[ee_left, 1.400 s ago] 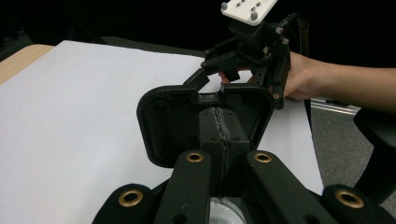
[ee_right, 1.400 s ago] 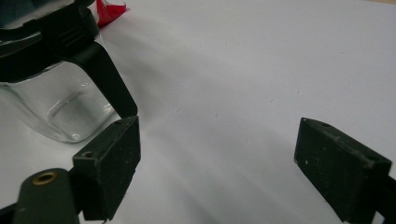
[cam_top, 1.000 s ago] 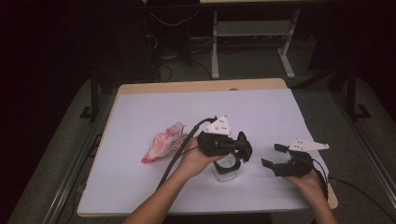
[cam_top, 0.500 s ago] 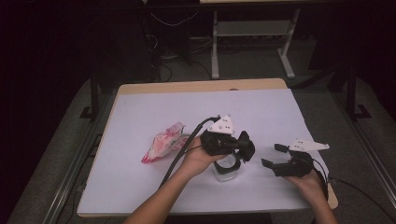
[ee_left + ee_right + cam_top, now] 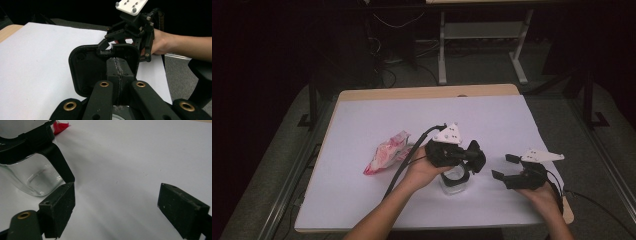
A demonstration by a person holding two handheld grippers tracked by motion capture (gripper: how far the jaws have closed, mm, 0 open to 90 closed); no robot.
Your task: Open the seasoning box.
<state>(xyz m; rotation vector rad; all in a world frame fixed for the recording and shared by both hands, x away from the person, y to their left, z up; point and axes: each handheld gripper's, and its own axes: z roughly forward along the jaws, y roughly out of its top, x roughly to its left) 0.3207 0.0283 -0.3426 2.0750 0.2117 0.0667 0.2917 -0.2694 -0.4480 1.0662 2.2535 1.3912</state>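
A square black plastic lid (image 5: 103, 71) is being gripped by the left gripper (image 5: 474, 157), jaws closed on it, directly above the clear glass jar (image 5: 455, 180) near the table's front. The right gripper (image 5: 507, 168) is being held wide, empty, just right.

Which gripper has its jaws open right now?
The right gripper, beside the jar: its jaws stand wide apart over bare table. The left gripper has its jaws pressed together on the jar's black lid.
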